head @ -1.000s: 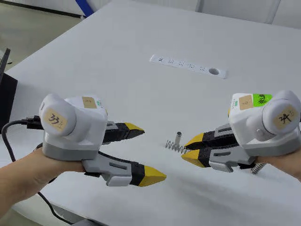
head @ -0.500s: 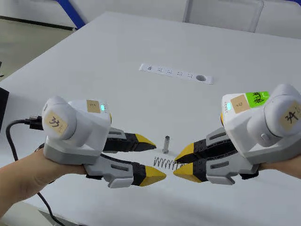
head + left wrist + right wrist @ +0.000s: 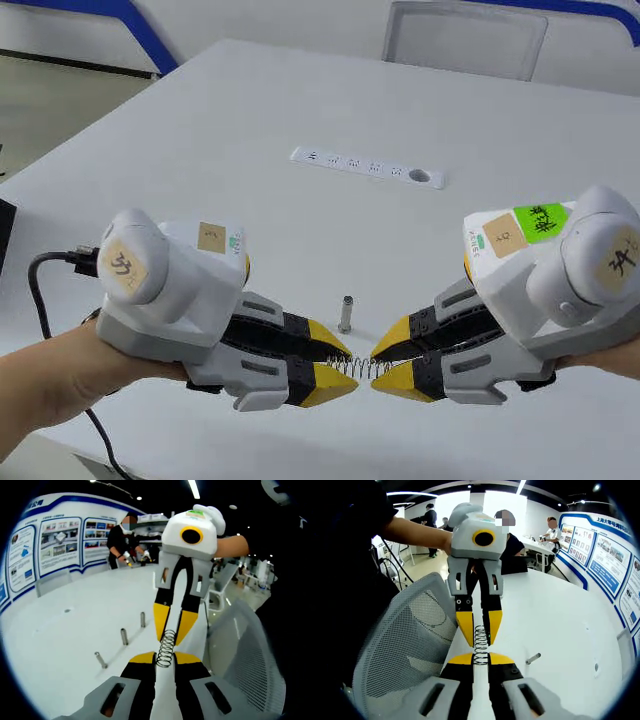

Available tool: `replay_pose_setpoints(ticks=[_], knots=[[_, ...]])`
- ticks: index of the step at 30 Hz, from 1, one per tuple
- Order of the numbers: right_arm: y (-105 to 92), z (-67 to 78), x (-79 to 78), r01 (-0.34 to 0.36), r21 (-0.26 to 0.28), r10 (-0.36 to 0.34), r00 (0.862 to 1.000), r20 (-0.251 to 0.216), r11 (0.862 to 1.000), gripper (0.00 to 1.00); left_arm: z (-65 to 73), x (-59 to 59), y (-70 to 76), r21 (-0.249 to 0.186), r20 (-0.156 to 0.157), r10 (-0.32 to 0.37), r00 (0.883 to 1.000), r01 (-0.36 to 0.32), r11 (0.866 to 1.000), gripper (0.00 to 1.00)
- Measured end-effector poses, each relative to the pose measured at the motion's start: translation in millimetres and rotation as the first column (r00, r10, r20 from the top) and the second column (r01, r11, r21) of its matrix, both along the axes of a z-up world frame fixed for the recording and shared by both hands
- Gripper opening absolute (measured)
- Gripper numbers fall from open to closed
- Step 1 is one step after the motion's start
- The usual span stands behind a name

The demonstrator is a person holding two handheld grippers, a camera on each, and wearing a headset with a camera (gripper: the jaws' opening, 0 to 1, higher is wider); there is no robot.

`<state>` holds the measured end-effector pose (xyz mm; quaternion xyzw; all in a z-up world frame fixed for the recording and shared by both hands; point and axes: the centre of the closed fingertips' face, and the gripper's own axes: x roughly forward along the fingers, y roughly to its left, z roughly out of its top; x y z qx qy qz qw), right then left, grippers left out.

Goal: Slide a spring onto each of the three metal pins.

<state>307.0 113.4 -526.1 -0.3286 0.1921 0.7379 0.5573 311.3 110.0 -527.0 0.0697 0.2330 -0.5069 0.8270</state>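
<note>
A small metal coil spring hangs level just above the white table, stretched between my two grippers. My right gripper is shut on its right end, and my left gripper is shut on its left end. In the left gripper view the spring runs from my left gripper up to the right gripper. Three upright metal pins stand in a row on the table. One pin stands just behind the spring. The right gripper view has the spring between my right gripper and the left gripper.
A white power strip lies further back on the table. A black cable trails from the left gripper off the near edge. A grey mesh chair stands beside the table. People stand in the background.
My left gripper has moved right to the spring's free end and its jaws have closed from wide open onto it. The right gripper still holds the other end, lifted off the table.
</note>
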Motion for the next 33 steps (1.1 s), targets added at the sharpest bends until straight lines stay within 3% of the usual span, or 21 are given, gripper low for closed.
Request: replay_pose_setpoints(ticks=[6, 8, 9, 11, 13, 20, 23, 33], knots=[[-2.2, 0.7, -1.4, -0.024, -0.013, 0.025, 1.0, 0.004, 1.0, 0.11, 0.1, -2.1, -2.8, 0.016, 0.023, -0.027, 0.999, 0.027, 1.0, 0.11], [-2.4, 1.5, -1.9, -0.036, -0.009, 0.036, 0.999, 0.017, 0.999, 0.11, 1.9, -2.7, -3.0, 0.01, 0.016, -0.029, 0.999, 0.029, 1.0, 0.11], [-1.4, 1.9, 0.1, -0.039, 0.001, 0.039, 0.998, 0.044, 0.999, 0.11, 3.2, -2.2, -3.0, 0.007, 0.024, -0.029, 0.999, 0.029, 1.0, 0.1], [-0.1, 2.9, 2.5, -0.022, 0.015, 0.021, 0.998, 0.052, 1.0, 0.11, 5.8, 1.2, -0.6, 0.037, 0.09, -0.043, 0.995, 0.04, 0.999, 0.1], [0.5, 3.0, 3.1, -0.014, 0.026, 0.013, 0.999, 0.044, 1.0, 0.12, 6.1, 0.1, -1.1, 0.051, 0.103, -0.059, 0.993, 0.054, 0.997, 0.1], [-1.2, -0.2, 6.9, -0.016, 0.037, 0.014, 0.998, 0.068, 0.999, 0.17, 10.3, -1.5, -3.4, 0.045, 0.108, -0.086, 0.99, 0.082, 0.996, 0.1], [-1.4, 2.0, 7.8, 0.001, 0.057, -0.002, 1.0, 0.027, 0.998, 0.16, 11.8, 0.4, -2.5, 0.046, 0.114, -0.083, 0.99, 0.078, 0.996, 0.1], [-0.8, 7.0, 4.6, 0.014, 0.077, -0.01, 0.999, -0.045, 0.997, 0.11, 10.9, -0.1, -1.6, 0.052, 0.119, -0.081, 0.99, 0.075, 0.996, 0.1]])
